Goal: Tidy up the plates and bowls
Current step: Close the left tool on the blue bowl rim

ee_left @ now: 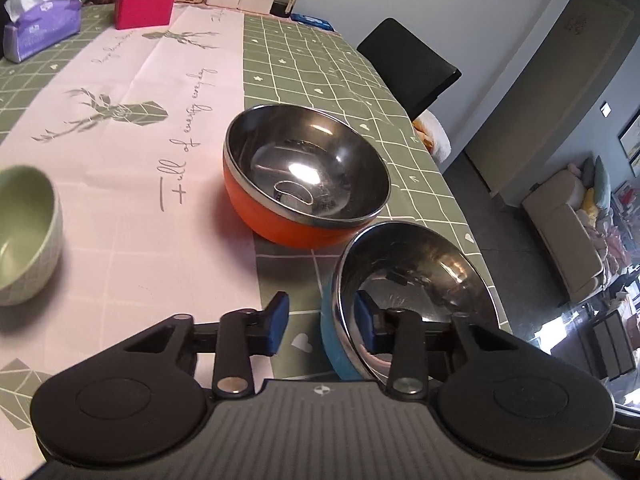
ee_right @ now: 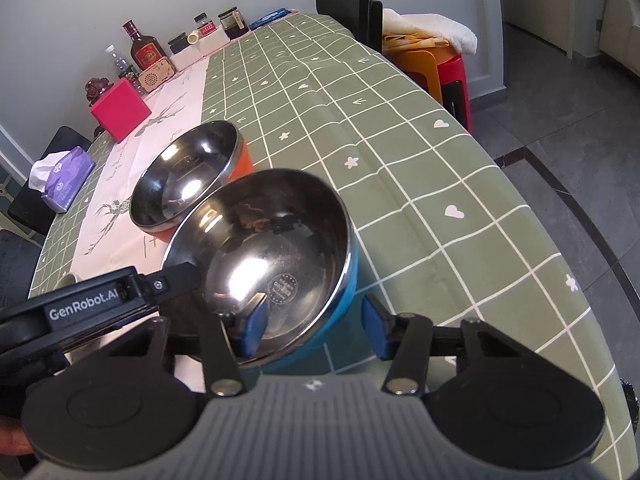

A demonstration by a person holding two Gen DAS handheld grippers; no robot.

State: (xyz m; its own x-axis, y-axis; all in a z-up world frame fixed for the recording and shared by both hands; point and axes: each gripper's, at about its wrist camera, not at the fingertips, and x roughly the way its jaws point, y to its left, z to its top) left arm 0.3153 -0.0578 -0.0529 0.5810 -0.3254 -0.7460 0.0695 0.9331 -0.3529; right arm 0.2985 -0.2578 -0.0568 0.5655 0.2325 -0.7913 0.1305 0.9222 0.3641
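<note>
From the left wrist, the left gripper point(ee_left: 322, 322) stood open astride the blue bowl point(ee_left: 412, 300) rim, beside the orange bowl point(ee_left: 306, 176); a green bowl point(ee_left: 26, 236) sat apart. From the right wrist, the right gripper point(ee_right: 316, 326) likewise straddled the rim unclosed; the bowl looked light, rigid and slippery, best pinched at the rim.

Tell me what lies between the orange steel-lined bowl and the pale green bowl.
Only bare pink tablecloth separates orange bowl and green bowl, in the left wrist view.

Both wrist cameras looked forward from low over the counter point(ee_left: 120, 80), close behind the blue bowl point(ee_left: 334, 340); both caught the orange bowl point(ee_right: 244, 160).
</note>
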